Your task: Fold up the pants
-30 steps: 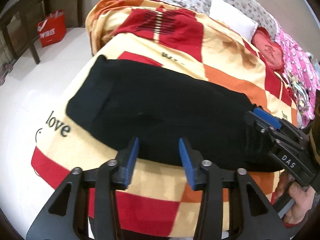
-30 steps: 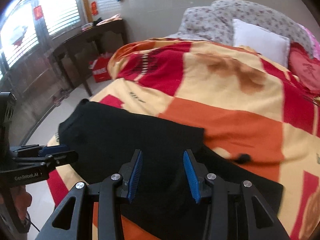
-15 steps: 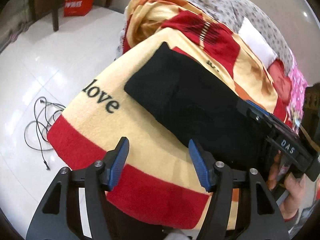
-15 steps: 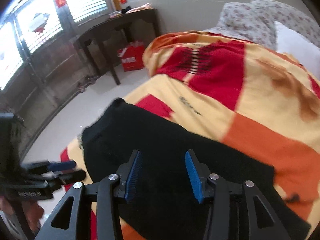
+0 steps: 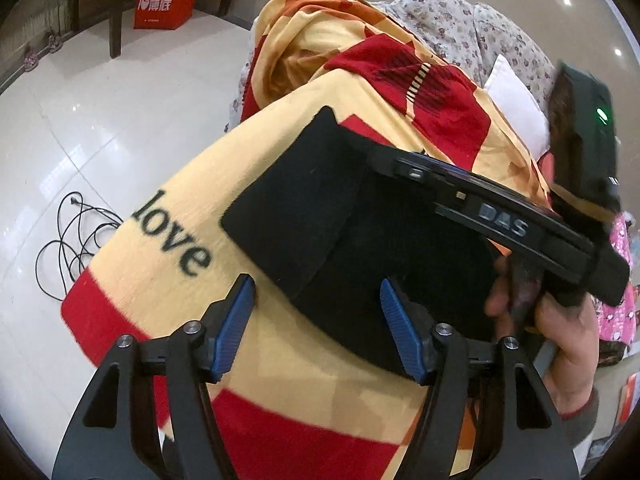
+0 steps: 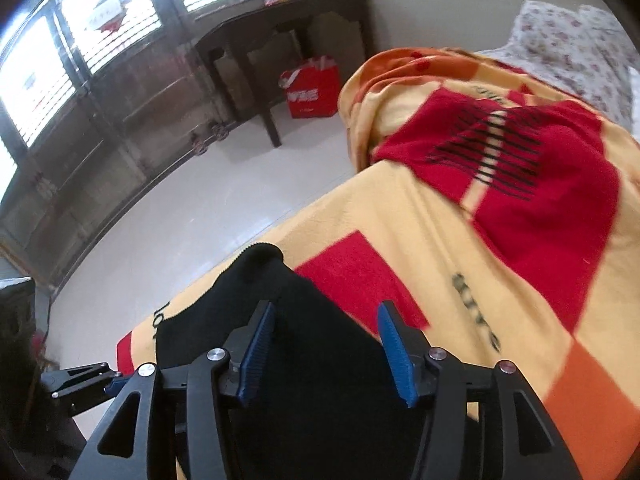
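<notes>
Black pants (image 5: 316, 216) lie folded on a yellow, red and orange blanket (image 5: 224, 360) on the bed. My left gripper (image 5: 318, 330) is open and empty, above the near edge of the pants. My right gripper (image 6: 326, 354) is open and empty, low over the pants (image 6: 304, 380) near their far left corner. In the left wrist view the right gripper's body (image 5: 500, 208) reaches across the pants from the right, its tips hidden against the black cloth. The left gripper's tip (image 6: 86, 380) shows at the lower left of the right wrist view.
The blanket's left edge drops to a white tiled floor (image 5: 80, 128) with a black cable (image 5: 76, 236). A red shopping bag (image 6: 310, 92) stands under a dark table (image 6: 280, 20) by the windows. Floral bedding and a white pillow (image 5: 516, 96) lie at the head of the bed.
Both grippers have swung left toward the pants' left end. The right gripper has moved across over the pants. Both stay open.
</notes>
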`<state>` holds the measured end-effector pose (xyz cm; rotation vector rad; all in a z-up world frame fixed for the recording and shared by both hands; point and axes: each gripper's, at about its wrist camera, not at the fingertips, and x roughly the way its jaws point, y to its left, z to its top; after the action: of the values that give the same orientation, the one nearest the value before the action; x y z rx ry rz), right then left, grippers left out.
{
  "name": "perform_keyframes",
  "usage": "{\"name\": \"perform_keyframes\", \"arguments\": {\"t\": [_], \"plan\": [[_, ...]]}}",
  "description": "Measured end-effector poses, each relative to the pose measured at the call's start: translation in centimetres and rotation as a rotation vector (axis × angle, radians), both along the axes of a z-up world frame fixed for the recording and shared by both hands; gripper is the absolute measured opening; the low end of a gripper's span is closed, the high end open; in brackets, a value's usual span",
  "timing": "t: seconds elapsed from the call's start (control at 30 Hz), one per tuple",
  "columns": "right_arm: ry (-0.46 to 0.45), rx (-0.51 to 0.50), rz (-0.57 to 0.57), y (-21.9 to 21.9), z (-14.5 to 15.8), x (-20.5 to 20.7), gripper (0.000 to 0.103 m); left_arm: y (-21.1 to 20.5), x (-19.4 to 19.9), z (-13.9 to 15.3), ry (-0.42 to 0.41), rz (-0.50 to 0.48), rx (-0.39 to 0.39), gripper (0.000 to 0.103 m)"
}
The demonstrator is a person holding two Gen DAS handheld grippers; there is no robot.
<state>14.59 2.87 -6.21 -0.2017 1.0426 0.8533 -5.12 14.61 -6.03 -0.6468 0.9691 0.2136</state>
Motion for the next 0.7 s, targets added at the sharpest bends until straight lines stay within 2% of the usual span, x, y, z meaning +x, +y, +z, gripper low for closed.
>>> {"name": "perform_keyframes", "arguments": {"t": [0.07, 0.17, 0.23, 0.27, 0.3, 0.37, 0.4, 0.47, 0.53, 0.63, 0.7], "plan": [[0.027, 0.017, 0.014, 0.4, -0.6, 0.8, 0.053, -0.1, 0.4, -0.1, -0.014, -0.007, -0.010, 0.080], [0.090, 0.079, 0.010, 0.3, -1.6, 1.7, 0.054, -0.3, 1.1, -0.1, -0.034, -0.009, -0.002, 0.081], [0.098, 0.126, 0.008, 0.0, -1.9, 1.8, 0.053, -0.2, 1.3, -0.1, -0.047, -0.011, 0.004, 0.081], [0.099, 0.141, 0.012, 0.0, -2.0, 1.7, 0.049, -0.2, 1.3, -0.1, -0.053, -0.010, 0.002, 0.080], [0.103, 0.149, 0.020, 0.0, -2.1, 1.6, 0.046, 0.0, 1.3, -0.1, -0.063, -0.004, -0.004, 0.077], [0.100, 0.149, 0.042, 0.3, -2.1, 1.4, 0.038, 0.3, 1.2, -0.3, -0.065, 0.008, -0.013, 0.051], [0.099, 0.150, 0.047, 0.4, -2.1, 1.3, 0.036, 0.6, 1.1, -0.4, -0.068, 0.015, -0.020, 0.046], [0.105, 0.167, 0.055, 0.5, -2.0, 1.3, 0.024, 1.0, 1.3, -0.7, -0.075, 0.003, -0.058, 0.029], [0.102, 0.186, 0.049, 0.2, -1.5, 1.2, 0.019, 0.9, 1.3, -0.2, -0.088, -0.016, -0.076, 0.022], [0.088, 0.241, 0.033, -1.3, 0.3, 0.7, 0.016, -0.4, 0.9, 2.2, -0.149, -0.052, -0.017, 0.020], [0.064, 0.300, 0.008, -3.3, 2.7, -0.2, 0.016, -2.2, 0.5, 4.7, -0.217, -0.100, 0.027, 0.019]]}}
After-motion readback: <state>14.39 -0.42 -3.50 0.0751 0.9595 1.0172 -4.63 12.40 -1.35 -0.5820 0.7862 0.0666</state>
